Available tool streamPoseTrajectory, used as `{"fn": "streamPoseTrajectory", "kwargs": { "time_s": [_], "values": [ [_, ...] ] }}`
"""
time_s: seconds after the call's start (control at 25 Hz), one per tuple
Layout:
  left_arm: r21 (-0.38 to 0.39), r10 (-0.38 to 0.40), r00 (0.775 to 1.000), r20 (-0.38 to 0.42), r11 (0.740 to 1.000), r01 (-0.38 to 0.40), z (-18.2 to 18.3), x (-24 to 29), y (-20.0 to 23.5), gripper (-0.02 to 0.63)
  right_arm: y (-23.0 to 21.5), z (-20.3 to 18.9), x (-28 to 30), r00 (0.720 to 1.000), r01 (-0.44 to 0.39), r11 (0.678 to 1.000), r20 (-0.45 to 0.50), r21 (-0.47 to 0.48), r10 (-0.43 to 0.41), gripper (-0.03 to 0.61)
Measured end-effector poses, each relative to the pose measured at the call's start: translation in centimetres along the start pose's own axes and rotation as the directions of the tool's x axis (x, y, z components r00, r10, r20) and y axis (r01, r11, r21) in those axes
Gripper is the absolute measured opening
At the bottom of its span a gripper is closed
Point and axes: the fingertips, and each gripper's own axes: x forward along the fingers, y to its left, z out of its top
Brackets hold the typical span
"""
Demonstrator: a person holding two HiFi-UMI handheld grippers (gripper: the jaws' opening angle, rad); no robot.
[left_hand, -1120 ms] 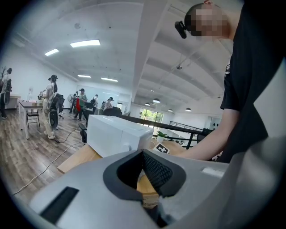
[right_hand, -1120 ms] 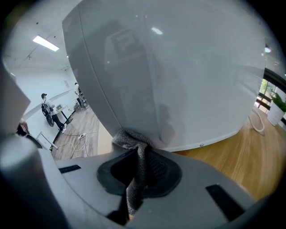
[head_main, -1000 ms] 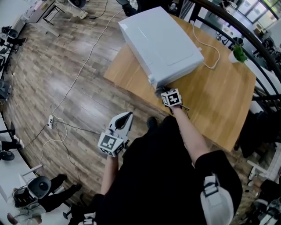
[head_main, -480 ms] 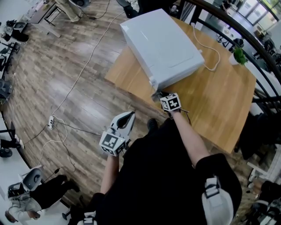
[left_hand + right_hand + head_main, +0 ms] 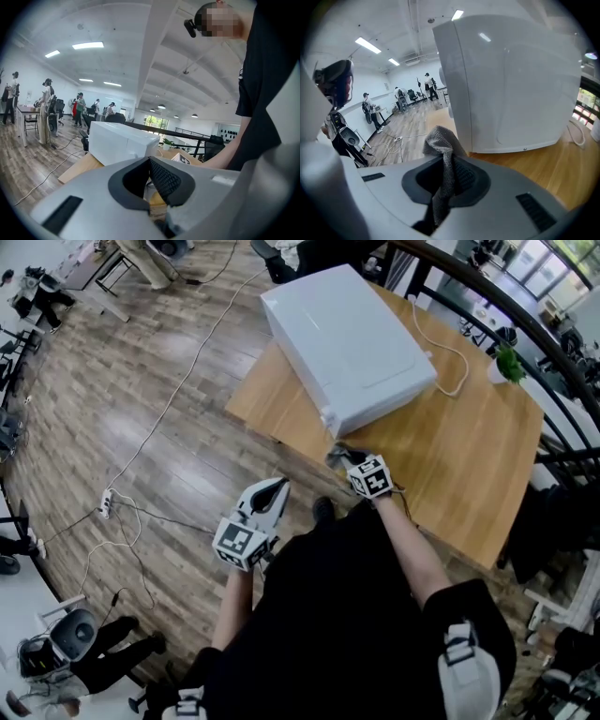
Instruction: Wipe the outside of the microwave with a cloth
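The white microwave (image 5: 347,343) stands on the wooden table (image 5: 469,465), its near side facing me. My right gripper (image 5: 343,457) is shut on a grey cloth (image 5: 443,157), which hangs bunched between its jaws; in the right gripper view the microwave's side wall (image 5: 520,79) stands just beyond the cloth with a gap between. In the head view the cloth (image 5: 337,455) lies just off the microwave's near lower corner. My left gripper (image 5: 272,491) hangs over the floor left of the table, shut with nothing in it. The left gripper view shows the microwave (image 5: 119,143) ahead.
A white power cord (image 5: 448,352) runs over the table behind the microwave. A small green plant (image 5: 509,360) sits at the far right, beside a dark railing (image 5: 525,315). Cables and a power strip (image 5: 106,502) lie on the wood floor. People stand far off.
My right gripper with the cloth has drawn back from the microwave's near corner toward me. The left gripper has stayed in place.
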Motion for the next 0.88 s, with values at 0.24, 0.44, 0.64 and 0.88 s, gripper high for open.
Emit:
{"fn": "streamPoseTrajectory", "kwargs": {
  "time_s": [0.24, 0.44, 0.64, 0.88],
  "values": [
    [0.017, 0.002, 1.000, 0.018, 1.000, -0.003, 0.5, 1.1, 0.6, 0.002, -0.8, -0.1, -4.1, 0.998, -0.023, 1.000, 0.054, -0.011, 0.023, 0.018],
    [0.020, -0.017, 1.000, -0.008, 1.000, 0.017, 1.2, 2.4, -0.8, 0.002, -3.3, 1.6, -8.4, 0.986, 0.046, 0.998, 0.163, -0.040, -0.039, 0.017],
    [0.051, -0.039, 0.999, -0.002, 0.998, 0.039, 2.3, 3.8, -2.6, 0.002, -4.7, 2.3, -11.8, 0.970, 0.085, 0.995, 0.231, -0.053, -0.070, 0.017],
    [0.058, -0.040, 0.999, -0.019, 0.997, 0.041, 2.6, 4.7, -4.9, 0.002, -3.5, 4.0, -15.7, 0.940, 0.055, 0.993, 0.341, -0.104, -0.016, 0.018]
  ]
}}
